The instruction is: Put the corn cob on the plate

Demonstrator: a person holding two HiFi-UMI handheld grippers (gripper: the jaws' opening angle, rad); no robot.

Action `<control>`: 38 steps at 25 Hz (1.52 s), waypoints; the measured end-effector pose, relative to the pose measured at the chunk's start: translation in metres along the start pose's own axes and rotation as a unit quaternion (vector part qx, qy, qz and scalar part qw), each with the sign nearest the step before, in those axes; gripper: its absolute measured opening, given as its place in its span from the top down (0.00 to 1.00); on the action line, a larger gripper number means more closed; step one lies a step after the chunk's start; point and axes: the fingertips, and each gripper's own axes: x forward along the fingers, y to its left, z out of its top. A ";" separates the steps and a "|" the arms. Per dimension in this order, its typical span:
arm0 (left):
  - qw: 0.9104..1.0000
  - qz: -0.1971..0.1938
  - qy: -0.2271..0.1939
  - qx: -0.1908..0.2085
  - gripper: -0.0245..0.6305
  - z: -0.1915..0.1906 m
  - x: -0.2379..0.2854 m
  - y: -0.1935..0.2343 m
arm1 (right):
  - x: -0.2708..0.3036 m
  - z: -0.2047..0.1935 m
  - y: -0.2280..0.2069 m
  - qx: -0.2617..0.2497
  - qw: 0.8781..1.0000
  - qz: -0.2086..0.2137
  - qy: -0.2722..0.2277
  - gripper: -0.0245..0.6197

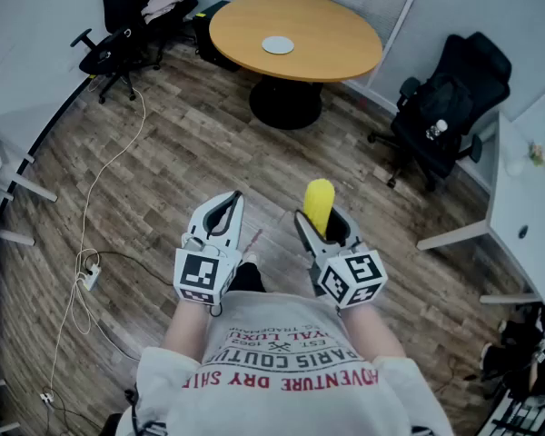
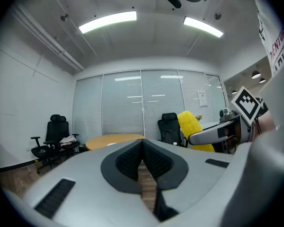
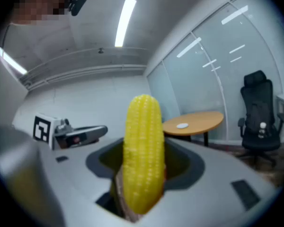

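Observation:
My right gripper (image 1: pixel 322 220) is shut on a yellow corn cob (image 1: pixel 319 202), which sticks out forward past the jaws. In the right gripper view the corn cob (image 3: pixel 143 150) fills the middle, clamped between both jaws. My left gripper (image 1: pixel 232 200) is held beside it at about the same height, shut, with nothing between its pads (image 2: pixel 132 157). From the left gripper view the corn cob (image 2: pixel 193 126) shows off to the right. A small white plate (image 1: pixel 278 45) lies on the round wooden table (image 1: pixel 336 34) far ahead; the plate (image 3: pixel 182 125) also shows in the right gripper view.
Black office chairs stand at the right (image 1: pixel 450 103) and at the far left (image 1: pixel 127 21) of the table. A white cable with a power strip (image 1: pixel 89 275) runs over the wooden floor at the left. A white desk (image 1: pixel 527 203) stands along the right edge.

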 end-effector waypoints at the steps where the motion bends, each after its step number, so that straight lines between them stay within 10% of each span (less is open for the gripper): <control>1: 1.000 0.000 0.001 0.000 0.91 0.000 0.000 0.000 | 0.001 0.000 0.001 0.000 1.000 0.002 0.001 0.55; 19: 0.999 -0.031 0.004 -0.026 0.91 0.000 0.019 0.013 | 0.024 0.002 0.007 0.000 1.000 0.013 0.002 0.55; 38: 0.997 -0.052 -0.032 -0.041 0.91 0.019 0.109 0.151 | 0.170 0.040 -0.018 0.021 0.999 -0.026 -0.017 0.55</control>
